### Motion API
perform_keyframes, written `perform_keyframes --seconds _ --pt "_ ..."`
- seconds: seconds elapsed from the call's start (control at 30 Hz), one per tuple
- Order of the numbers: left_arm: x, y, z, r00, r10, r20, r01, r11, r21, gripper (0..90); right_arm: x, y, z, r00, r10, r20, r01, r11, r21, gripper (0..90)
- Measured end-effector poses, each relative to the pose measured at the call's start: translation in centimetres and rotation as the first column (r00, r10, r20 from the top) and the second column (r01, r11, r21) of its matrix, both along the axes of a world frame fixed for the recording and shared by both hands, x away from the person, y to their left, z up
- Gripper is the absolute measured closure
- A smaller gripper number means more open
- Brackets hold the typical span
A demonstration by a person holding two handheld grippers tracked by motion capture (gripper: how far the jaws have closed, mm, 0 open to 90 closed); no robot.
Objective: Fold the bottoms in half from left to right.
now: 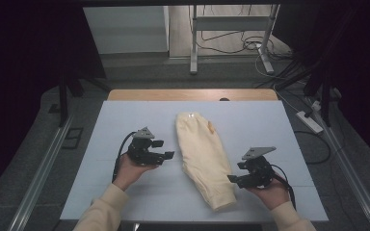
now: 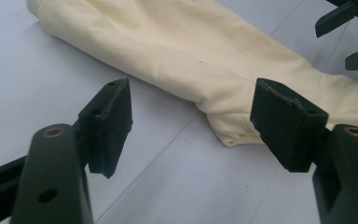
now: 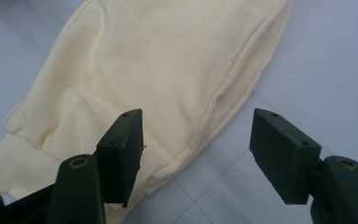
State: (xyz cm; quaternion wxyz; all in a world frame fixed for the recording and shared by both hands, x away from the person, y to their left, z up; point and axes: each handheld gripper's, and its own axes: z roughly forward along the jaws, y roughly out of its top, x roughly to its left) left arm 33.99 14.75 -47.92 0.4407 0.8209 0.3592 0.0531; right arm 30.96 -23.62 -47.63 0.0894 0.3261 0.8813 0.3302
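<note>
The left tool [image 1: 161,150] is held at nine o'clock of the cream garment [image 1: 203,156], its jaws spread with nothing between them, just beside the cloth. The folded garment is laid lengthwise at the middle of the bench [image 1: 125,120], its ribbed cuff at six o'clock. The right tool [image 1: 234,180] is held at four o'clock, jaws parted and empty, above the garment's edge.

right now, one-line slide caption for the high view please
Folded cream garment lies on the white table, flanked by the open left gripper and open right gripper.
</note>
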Motion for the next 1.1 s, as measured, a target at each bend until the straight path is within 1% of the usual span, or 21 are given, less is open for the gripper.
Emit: perform_keyframes --seconds 0.13,0.33,0.4,0.57,0.7,0.77,0.8,0.87,0.93,0.97,1.0,1.03,1.1 --pt "0.0 0.1 0.0 1.0 0.002 0.001 -0.002 1.0 -0.004 29.8 -0.1 0.2 -0.2 1.0 0.0 0.0 0.0 1.0 -0.013 34.6" --pt "0.2 0.1 0.0 1.0 -0.001 0.001 0.001 1.0 -0.004 29.8 -0.1 0.5 -0.7 0.9997 -0.001 -0.024 0.0 0.999 -0.032 33.9" --pt "0.3 0.1 -0.1 1.0 0.0 -0.001 0.0 1.0 -0.006 29.8 -0.1 0.5 -0.9 0.9995 -0.003 -0.031 0.001 0.999 -0.049 33.5" --pt "0.4 0.1 0.0 1.0 -0.003 0.002 0.003 1.0 -0.006 29.8 -0.2 0.8 -1.7 0.9972 -0.01 -0.074 0.004 0.997 -0.08 31.4" --pt "0.4 0.1 0.0 1.0 -0.004 0.003 0.004 1.0 -0.005 29.8 -0.1 1.0 -2.1 0.9954 -0.015 -0.095 0.006 0.996 -0.088 31.2" --pt "0.4 0.2 0.0 1.0 -0.001 0.002 0.001 1.0 -0.005 29.8 0.0 1.1 -2.3 0.9936 -0.025 -0.11 0.015 0.996 -0.092 30.6" --pt "0.4 0.2 0.0 1.0 -0.001 0.002 0.001 1.0 -0.005 29.8 0.1 1.1 -2.4 0.9917 -0.031 -0.125 0.019 0.995 -0.095 30.4" --pt "0.3 0.2 0.1 1.0 0.0 0.003 0.0 1.0 -0.005 29.8 0.3 1.1 -2.6 0.9875 -0.038 -0.153 0.025 0.996 -0.087 31.0" --pt "0.3 0.2 0.0 1.0 0.001 0.002 -0.001 1.0 -0.003 29.8 0.4 1.2 -2.8 0.9825 -0.036 -0.183 0.023 0.997 -0.07 35.1" --pt "0.3 0.2 0.0 1.0 0.002 0.002 -0.002 1.0 -0.002 29.8 0.5 1.2 -2.9 0.9801 -0.039 -0.195 0.027 0.998 -0.061 35.6" --pt "0.3 0.2 0.0 1.0 0.001 0.003 -0.001 1.0 0.0 29.8 0.5 1.2 -2.9 0.98 -0.036 -0.195 0.025 0.998 -0.059 39.3" --pt "0.3 0.2 0.0 1.0 0.001 0.003 -0.001 1.0 0.001 29.8 0.5 1.2 -2.9 0.9786 -0.025 -0.204 0.015 0.999 -0.049 45.1" --pt "0.2 0.1 0.0 1.0 0.0 0.004 0.0 1.0 0.004 29.8 0.4 1.3 -2.9 0.9732 -0.006 -0.23 -0.001 1.0 -0.027 56.6"
